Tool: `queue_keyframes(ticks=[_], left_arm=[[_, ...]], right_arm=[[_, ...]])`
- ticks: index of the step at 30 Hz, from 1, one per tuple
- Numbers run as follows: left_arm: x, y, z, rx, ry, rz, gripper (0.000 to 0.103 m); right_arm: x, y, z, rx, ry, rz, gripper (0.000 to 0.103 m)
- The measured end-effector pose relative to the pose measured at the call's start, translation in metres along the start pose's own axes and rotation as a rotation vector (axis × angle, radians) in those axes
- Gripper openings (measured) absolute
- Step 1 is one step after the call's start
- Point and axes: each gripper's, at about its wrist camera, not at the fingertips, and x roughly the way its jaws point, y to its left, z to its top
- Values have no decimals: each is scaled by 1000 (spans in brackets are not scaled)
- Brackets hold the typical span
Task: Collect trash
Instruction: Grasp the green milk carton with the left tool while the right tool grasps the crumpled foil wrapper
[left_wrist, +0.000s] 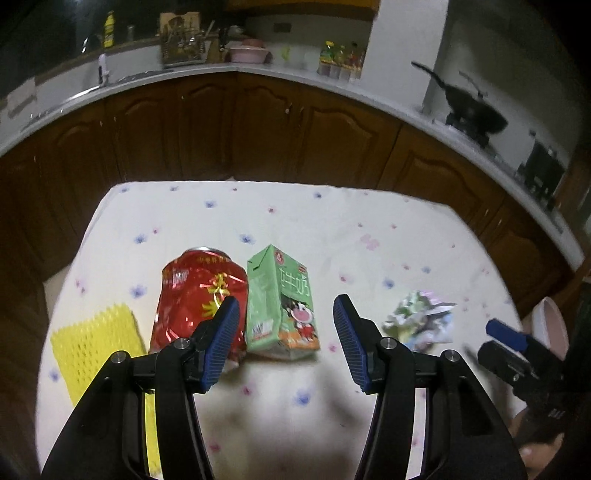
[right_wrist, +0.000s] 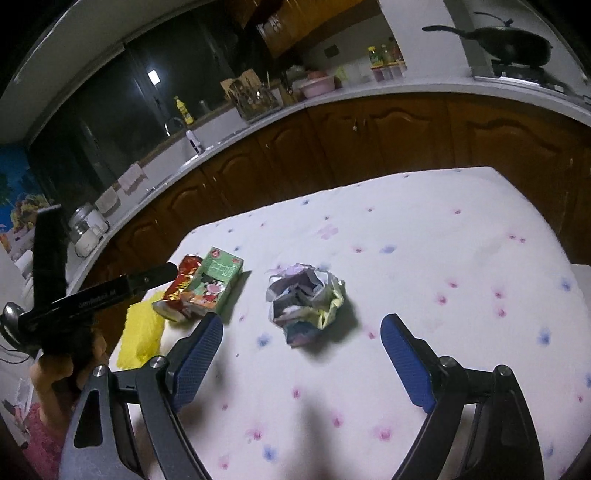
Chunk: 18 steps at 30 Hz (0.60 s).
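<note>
Left gripper (left_wrist: 284, 314): jaws part open, nothing held | green milk carton (left_wrist: 280, 299) just ahead between its fingers; crushed red can (left_wrist: 199, 291) touching the carton, behind the left finger | Right gripper (right_wrist: 303, 332): jaws wide, empty | crumpled wrapper (right_wrist: 303, 302) just ahead between them | floral tablecloth (right_wrist: 424, 240).

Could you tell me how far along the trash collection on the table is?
Nothing looks collected yet. Both the left gripper and right gripper are open and empty. Left: the red can, green carton, crumpled wrapper and yellow sponge, all on the tablecloth.
</note>
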Motion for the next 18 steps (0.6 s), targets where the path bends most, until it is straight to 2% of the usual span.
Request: queue_keyframes(ticks=[3,5,9,10,12,13,15,16,17,18], left_arm=[[14,-4,4,38,32,19,38],[23,-5,5,59,57,28,23],[37,-7,4,90,86,57,15],[38,-7,4,95,87,65,8],[39,-7,5,96,84,62,7],[39,-6,5,95,82,57,7],[37,-8,3,104,73,46,6],[36,-11,2,113,70,45,6],[34,-14,1,125,65,42,6],[34,-17,-1,131,64,38,6]], right_arm=[[16,0,5,1,23,3,87],[28,-1,7,1,40,-14,83],[48,-7,8,25,81,-20,70],[52,-8,9,27,88,-23,62],[56,-11,7,39,93,4,54],[55,-10,6,36,87,7,45],[50,-5,6,9,75,-4,39],[47,-3,6,0,70,-10,25],[44,-2,6,-6,64,-17,20],[40,-2,7,-9,56,-27,20]])
